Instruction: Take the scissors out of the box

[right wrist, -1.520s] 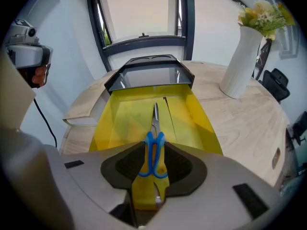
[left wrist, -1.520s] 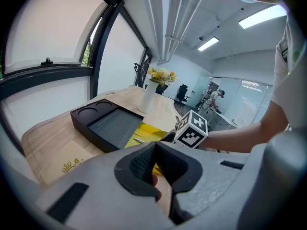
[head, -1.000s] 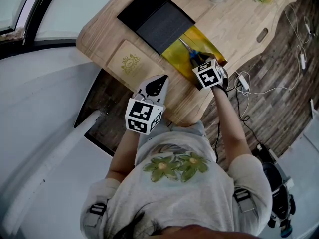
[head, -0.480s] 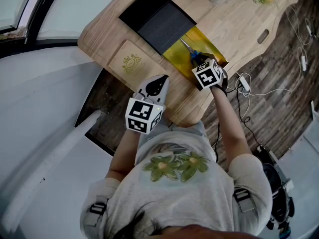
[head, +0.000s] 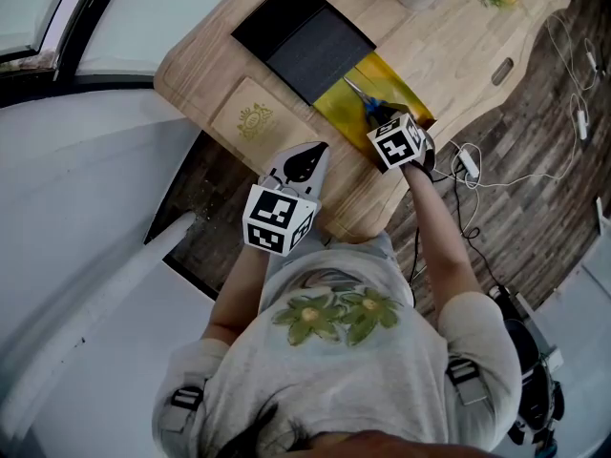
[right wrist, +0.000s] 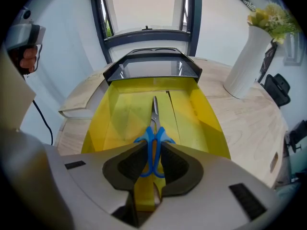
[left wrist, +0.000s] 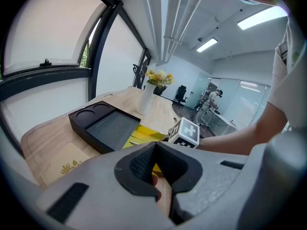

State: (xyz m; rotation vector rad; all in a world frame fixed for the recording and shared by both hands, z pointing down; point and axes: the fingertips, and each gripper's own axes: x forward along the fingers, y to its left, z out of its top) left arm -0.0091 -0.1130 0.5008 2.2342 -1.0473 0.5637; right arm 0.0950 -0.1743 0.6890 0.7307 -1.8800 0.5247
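The scissors (right wrist: 154, 128), steel blades with blue handles, lie along the middle of the open yellow box (right wrist: 120, 114) on the wooden table (head: 458, 46). My right gripper (right wrist: 154, 152) points steeply down into the box's near end. Its jaws are closing, with the blue handle loops between the pads and touching both of them. From the head view, its marker cube hides most of the scissors (head: 366, 105); the right gripper (head: 379, 122) sits at the box (head: 339, 103). My left gripper (head: 307, 153) hovers over the table's near edge, shut and empty; the left gripper (left wrist: 154, 150) faces the box.
A black tray-like lid (head: 301, 36) lies against the box's far end. A tan card with a gold crest (head: 250, 120) sits left of the box. A white vase of flowers (right wrist: 244, 61) stands at the far right. Cables (head: 506, 175) trail over the floor beside the table.
None beyond a slight shift of the head view; both grippers stay where they were.
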